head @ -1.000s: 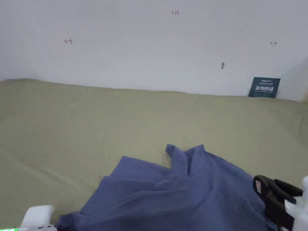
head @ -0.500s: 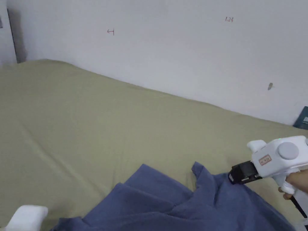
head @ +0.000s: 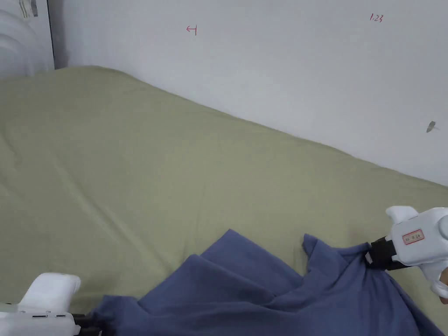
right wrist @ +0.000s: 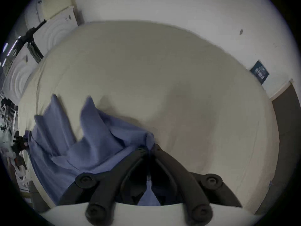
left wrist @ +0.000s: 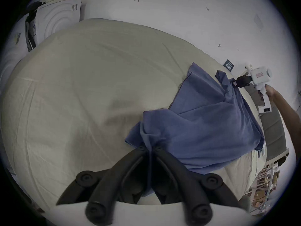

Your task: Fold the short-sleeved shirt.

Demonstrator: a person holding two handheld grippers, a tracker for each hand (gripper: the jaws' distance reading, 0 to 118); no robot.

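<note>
A blue short-sleeved shirt [head: 271,297] lies rumpled on the olive bed sheet [head: 153,166] at the near right of the head view. My left gripper [left wrist: 150,148] is shut on a bunched edge of the shirt [left wrist: 203,123], with cloth running down between its black jaws. My right gripper [right wrist: 149,148] is shut on another edge of the shirt [right wrist: 97,139]. In the head view the right gripper [head: 369,256] pinches the shirt's far right corner, and the left gripper's white body [head: 43,306] sits at the bottom left corner. The left gripper view also shows the right gripper [left wrist: 234,83].
A white wall [head: 262,65] with small red marks runs behind the bed. A dark card [right wrist: 259,73] leans against the wall at the bed's far right. White ridged panels [left wrist: 57,20] stand past the bed's left end. A person's hand [left wrist: 270,91] holds the right gripper.
The head camera has swung left. My right gripper has gone from the shirt's near right side up to its far right corner and now grips it. The shirt's right edge is pulled outward.
</note>
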